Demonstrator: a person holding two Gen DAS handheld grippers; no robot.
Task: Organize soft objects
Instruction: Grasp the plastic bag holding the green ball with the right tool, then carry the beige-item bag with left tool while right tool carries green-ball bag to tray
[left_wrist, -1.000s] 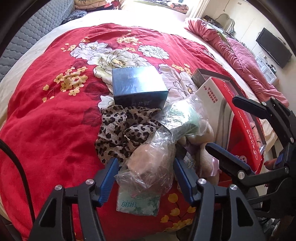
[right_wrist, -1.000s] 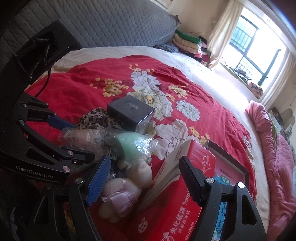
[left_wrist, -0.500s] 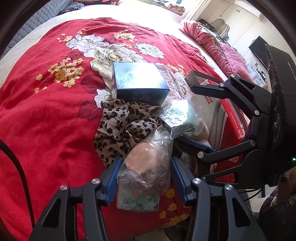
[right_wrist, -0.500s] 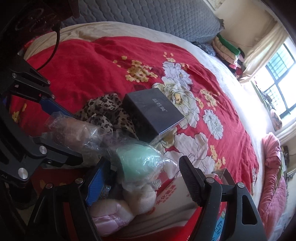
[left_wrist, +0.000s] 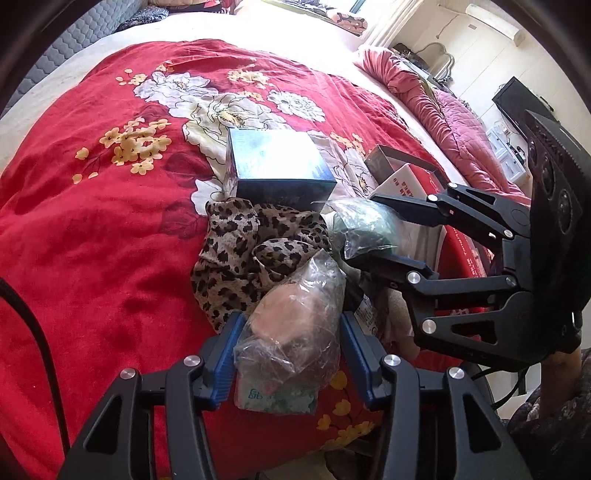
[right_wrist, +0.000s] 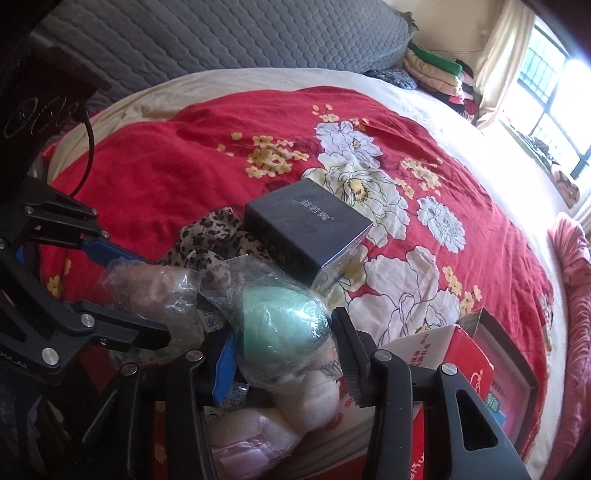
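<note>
Soft objects sit in a pile at lower centre of both views, on the red floral blanket (left_wrist: 92, 229). Left gripper (left_wrist: 288, 354) is clamped on the bagged pinkish plush (left_wrist: 295, 321), blue pads pressing the plastic on both sides. Right gripper (right_wrist: 284, 350) has just been closing; jaws now squeeze the bagged green plush (right_wrist: 280, 325). Leopard-print cloth (left_wrist: 240, 251) lies crumpled just behind both bags, touching the dark box (left_wrist: 277, 166). White-pink plush (right_wrist: 277, 410) lies under the right gripper, against the red carton (right_wrist: 465, 365) at lower right. Tissue pack (left_wrist: 277, 395) sits beneath the pinkish bag.
</note>
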